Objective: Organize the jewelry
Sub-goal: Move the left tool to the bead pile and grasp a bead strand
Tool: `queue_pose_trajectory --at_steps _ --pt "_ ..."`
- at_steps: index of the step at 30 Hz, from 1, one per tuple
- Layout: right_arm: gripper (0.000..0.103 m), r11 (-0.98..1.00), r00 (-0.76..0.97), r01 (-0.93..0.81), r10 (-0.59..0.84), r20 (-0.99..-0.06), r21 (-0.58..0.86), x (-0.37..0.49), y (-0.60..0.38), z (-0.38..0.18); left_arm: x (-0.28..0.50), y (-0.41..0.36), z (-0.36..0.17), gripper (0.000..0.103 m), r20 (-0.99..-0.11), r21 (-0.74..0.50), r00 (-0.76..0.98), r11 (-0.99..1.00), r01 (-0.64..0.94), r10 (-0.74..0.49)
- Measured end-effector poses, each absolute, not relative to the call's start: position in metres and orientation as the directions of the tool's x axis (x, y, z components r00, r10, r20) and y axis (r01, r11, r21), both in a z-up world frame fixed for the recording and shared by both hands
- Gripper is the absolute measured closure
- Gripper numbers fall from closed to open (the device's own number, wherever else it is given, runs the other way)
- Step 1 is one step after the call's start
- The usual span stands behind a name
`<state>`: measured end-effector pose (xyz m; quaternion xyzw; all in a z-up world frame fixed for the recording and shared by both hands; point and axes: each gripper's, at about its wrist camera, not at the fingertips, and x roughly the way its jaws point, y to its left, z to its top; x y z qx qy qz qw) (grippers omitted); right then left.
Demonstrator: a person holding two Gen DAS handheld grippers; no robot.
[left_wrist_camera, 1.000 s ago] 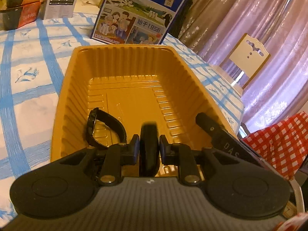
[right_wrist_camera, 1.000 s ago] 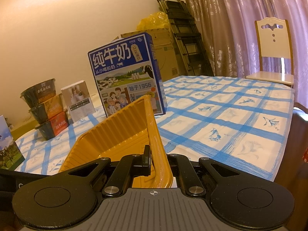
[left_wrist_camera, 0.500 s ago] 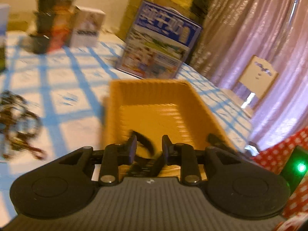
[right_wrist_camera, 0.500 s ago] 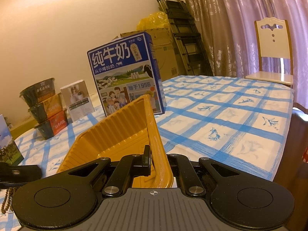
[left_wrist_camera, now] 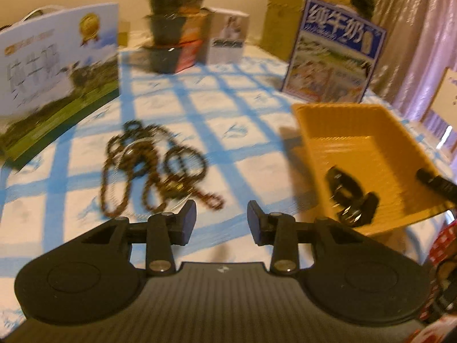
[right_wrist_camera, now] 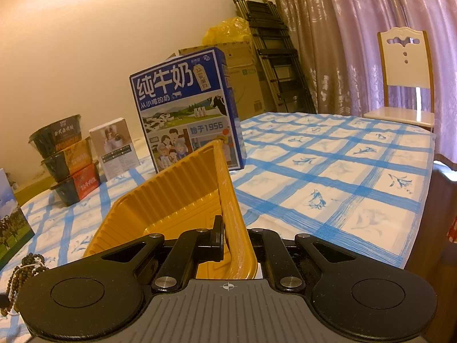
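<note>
The left gripper (left_wrist_camera: 222,219) has swung away from the yellow tray (left_wrist_camera: 314,131) and now points over the blue-checked tablecloth (left_wrist_camera: 251,131), where a second ago it sat right above the tray floor. Its jaws are opening, with nothing between them; a second ago they were narrow around a black watch. That black watch (left_wrist_camera: 350,197) now lies inside the tray, near its close end, apart from the fingers. The picture is blurred, so its exact pose is hard to read.

New in the left view is a tangle of brown beaded necklaces (left_wrist_camera: 154,165) spread on the cloth just ahead of the left gripper and to its left, not touching the fingers. Beyond it stand a green and white box (left_wrist_camera: 57,65), 3 stacked black bowls (left_wrist_camera: 174,28), a small white box (left_wrist_camera: 228,37) and the blue milk carton (left_wrist_camera: 334,51).

The right gripper (right_wrist_camera: 235,240) has not budged: its jaws stay clamped narrow on the tray's near rim (right_wrist_camera: 228,200), one finger inside the wall, the other outside, just as in the earlier frames. At the lower left of the right view, the beads (right_wrist_camera: 20,274) have come into sight on the cloth, where a black gripper part showed earlier.
</note>
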<state>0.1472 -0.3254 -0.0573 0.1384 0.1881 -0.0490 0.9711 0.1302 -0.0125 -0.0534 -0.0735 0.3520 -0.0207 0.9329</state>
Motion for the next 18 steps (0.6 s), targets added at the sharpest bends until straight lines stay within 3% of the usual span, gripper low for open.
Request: queue_pose_trajectory --at_steps 18 --pt "0.096 0.958 0.924 0.148 -0.045 -0.38 0.247 0.146 -0.328 -0.059 0.14 -0.008 -0.084 0.067 -0.709 -0.102 0.704 0.993 -0.06 -0.03"
